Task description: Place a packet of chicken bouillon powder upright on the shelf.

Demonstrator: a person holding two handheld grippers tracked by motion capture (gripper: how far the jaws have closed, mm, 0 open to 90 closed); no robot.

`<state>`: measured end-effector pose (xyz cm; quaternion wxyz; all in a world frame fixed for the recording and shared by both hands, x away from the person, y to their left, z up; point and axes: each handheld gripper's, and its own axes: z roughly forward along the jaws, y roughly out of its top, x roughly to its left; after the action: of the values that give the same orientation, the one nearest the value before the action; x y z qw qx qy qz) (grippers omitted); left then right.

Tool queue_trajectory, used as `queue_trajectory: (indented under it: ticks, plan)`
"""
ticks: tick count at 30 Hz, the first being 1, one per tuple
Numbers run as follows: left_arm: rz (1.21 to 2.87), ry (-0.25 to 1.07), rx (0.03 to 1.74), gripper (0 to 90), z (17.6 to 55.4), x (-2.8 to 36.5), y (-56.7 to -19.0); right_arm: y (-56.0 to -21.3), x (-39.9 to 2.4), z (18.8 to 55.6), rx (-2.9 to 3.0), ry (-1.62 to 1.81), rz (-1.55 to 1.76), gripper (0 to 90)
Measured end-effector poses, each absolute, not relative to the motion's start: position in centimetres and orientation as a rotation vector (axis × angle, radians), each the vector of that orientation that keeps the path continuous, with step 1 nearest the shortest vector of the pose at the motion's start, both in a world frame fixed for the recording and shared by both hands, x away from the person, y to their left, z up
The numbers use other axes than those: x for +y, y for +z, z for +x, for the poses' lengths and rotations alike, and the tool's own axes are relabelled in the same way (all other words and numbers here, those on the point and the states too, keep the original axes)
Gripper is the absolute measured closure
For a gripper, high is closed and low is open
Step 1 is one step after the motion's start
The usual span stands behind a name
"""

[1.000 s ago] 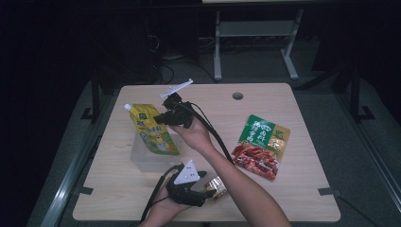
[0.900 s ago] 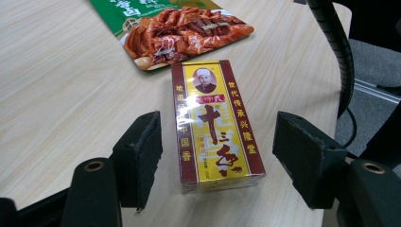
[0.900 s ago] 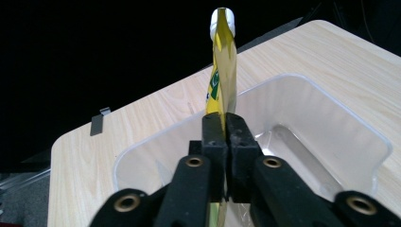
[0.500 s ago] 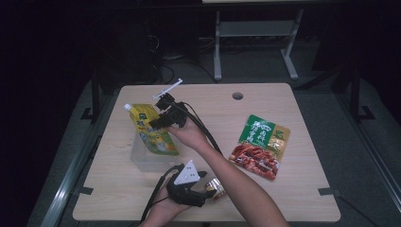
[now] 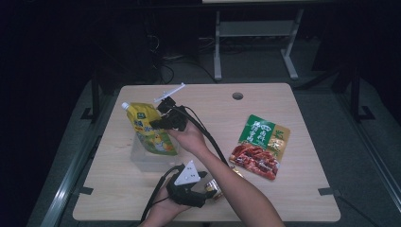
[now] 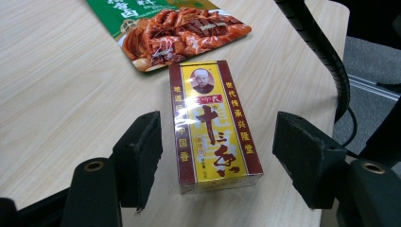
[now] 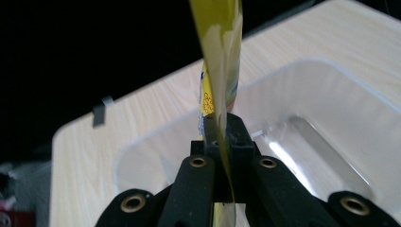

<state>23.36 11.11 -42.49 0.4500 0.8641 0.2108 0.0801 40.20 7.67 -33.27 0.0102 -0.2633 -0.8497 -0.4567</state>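
Observation:
My right gripper is shut on a yellow-green spouted pouch, holding it over a clear plastic bin. In the right gripper view the pouch runs edge-on out of the closed jaws, with the bin below. Near the table's front edge my left gripper stands open around a red and yellow box. The left gripper view shows that box lying flat between the two pads, apart from both.
A green and red packet of meat lies on the right half of the table, and it appears again as the packet just beyond the box. The right gripper's cable trails across the middle. A round hole sits near the far edge.
My right gripper has carried the pouch leftward and down over the bin. The left gripper has stayed in place by the box.

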Motion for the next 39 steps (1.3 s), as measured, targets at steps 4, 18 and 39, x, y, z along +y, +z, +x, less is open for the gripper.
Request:
queue_trajectory:
  ticks: [4, 18, 39]
  plan:
    - [2.145, 0.196, 0.512, 33.1, 23.3, 11.0, -42.5, -32.9, 7.3, 39.7, -2.636, -1.505, -0.823, 89.9]
    - [2.151, 0.195, 0.508, 32.9, 23.3, 11.1, -42.6, -36.0, 6.6, 40.5, -2.570, -1.521, -0.914, 89.8]
    - [2.156, 0.183, 0.528, 28.7, 23.3, 10.8, -42.7, -35.7, 4.0, 40.0, -2.615, -1.506, -0.875, 54.7]
